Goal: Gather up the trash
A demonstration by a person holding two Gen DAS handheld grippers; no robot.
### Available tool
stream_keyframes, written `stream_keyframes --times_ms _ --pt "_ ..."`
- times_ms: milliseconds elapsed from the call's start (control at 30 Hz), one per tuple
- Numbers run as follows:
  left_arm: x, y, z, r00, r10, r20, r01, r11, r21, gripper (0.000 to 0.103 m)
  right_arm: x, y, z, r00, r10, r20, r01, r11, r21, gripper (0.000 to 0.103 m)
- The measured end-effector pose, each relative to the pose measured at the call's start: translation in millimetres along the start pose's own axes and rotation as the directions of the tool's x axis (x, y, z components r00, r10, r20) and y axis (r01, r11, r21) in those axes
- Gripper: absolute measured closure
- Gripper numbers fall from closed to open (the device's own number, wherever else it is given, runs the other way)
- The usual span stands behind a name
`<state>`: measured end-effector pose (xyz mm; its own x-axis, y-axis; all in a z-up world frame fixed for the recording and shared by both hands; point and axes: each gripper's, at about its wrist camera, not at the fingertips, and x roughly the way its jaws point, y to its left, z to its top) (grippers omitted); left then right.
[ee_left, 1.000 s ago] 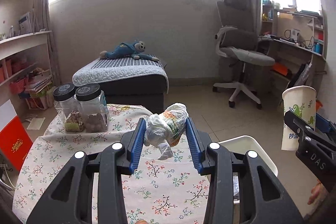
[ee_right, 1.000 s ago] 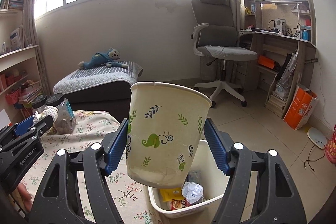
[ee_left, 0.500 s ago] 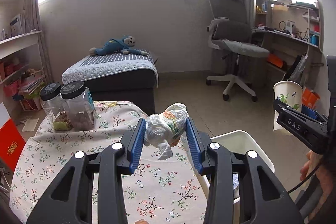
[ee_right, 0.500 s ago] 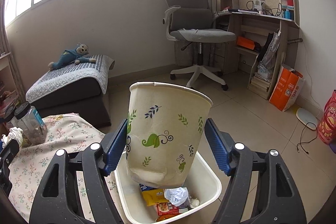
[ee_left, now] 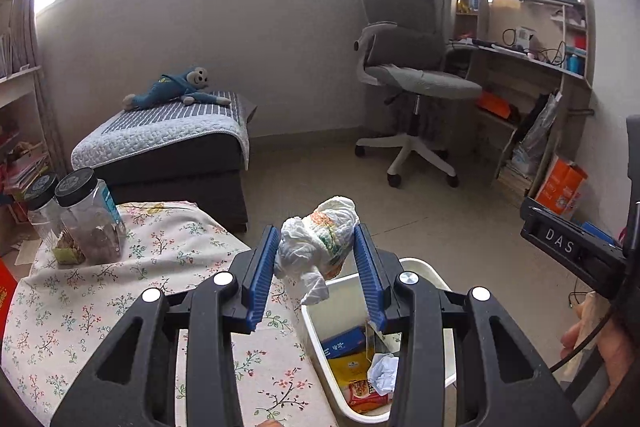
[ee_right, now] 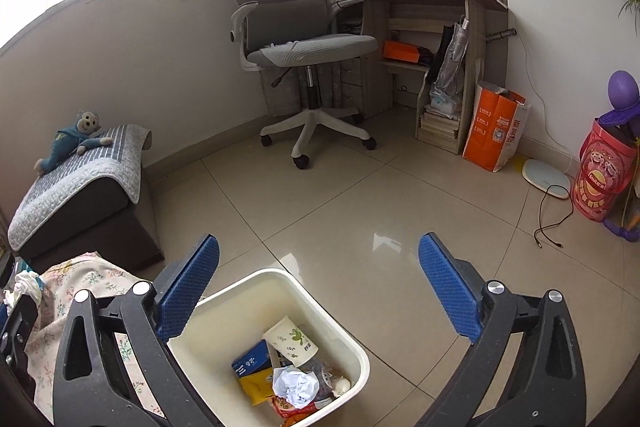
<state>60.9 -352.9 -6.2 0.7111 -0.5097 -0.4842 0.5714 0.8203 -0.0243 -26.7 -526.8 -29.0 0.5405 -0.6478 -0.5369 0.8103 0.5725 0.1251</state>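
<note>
Floor bin (ee_right: pixel 356 379) w/ paper cup (ee_right: pixel 291 341), wrappers (ee_right: pixel 296 387) inside.

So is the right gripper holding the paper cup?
No, the right gripper is open and the paper cup lies in the white bin.

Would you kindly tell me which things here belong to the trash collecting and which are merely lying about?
Part of the job:
crumpled wrapper in the left tongs
white trash bin
paper cup in the bin
open right tongs

Lying about:
two jars
office chair
stuffed monkey
</note>
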Motion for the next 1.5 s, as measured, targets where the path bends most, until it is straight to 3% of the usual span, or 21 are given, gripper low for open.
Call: stream_keyframes --times_ms 433,500,567,700,767,867,1100,1300,1500 --pt "44 -71 20 0.986 -0.147 -0.073 0.149 0.989 0.023 0.062 -11 -62 10 0.992 -0.114 0.055 0.109 0.990 0.085 0.007" --pt "50 -82 24 0.983 -0.163 -0.090 0.167 0.985 0.035 0.055 -14 -67 11 0.990 -0.126 0.062 0.120 0.989 0.087 0.007" --pt "51 -90 26 0.981 -0.166 -0.100 0.171 0.984 0.048 0.037 -20 -72 13 0.987 -0.145 0.073 0.138 0.986 0.091 0.007" --pt "38 -91 29 0.984 -0.167 -0.069 0.172 0.982 0.073 0.023 -34 -72 16 0.983 -0.155 0.099 0.148 0.986 0.074 0.007" --pt "27 -85 29 0.987 -0.152 -0.043 0.155 0.984 0.088 0.013 -42 -65 14 0.984 -0.137 0.110 0.132 0.990 0.054 0.007" --pt "9 -70 28 0.994 -0.109 0.008 0.108 0.990 0.091 0.007 -60 -50 10 0.980 -0.115 0.164 0.112 0.993 0.033 0.007" --pt "-31 -18 23 0.997 -0.040 0.068 0.036 0.997 0.063 0.007 -103 -23 -2 0.964 -0.022 0.265 0.003 0.997 0.072 0.007" --pt "-63 30 17 0.994 0.001 0.113 -0.003 1.000 0.018 0.007 -124 8 -8 0.956 0.108 0.272 -0.120 0.992 0.028 0.007" --pt "-85 70 13 0.989 0.030 0.145 -0.027 0.999 -0.024 0.007 -143 45 -23 0.943 0.175 0.283 -0.170 0.985 -0.042 0.007"
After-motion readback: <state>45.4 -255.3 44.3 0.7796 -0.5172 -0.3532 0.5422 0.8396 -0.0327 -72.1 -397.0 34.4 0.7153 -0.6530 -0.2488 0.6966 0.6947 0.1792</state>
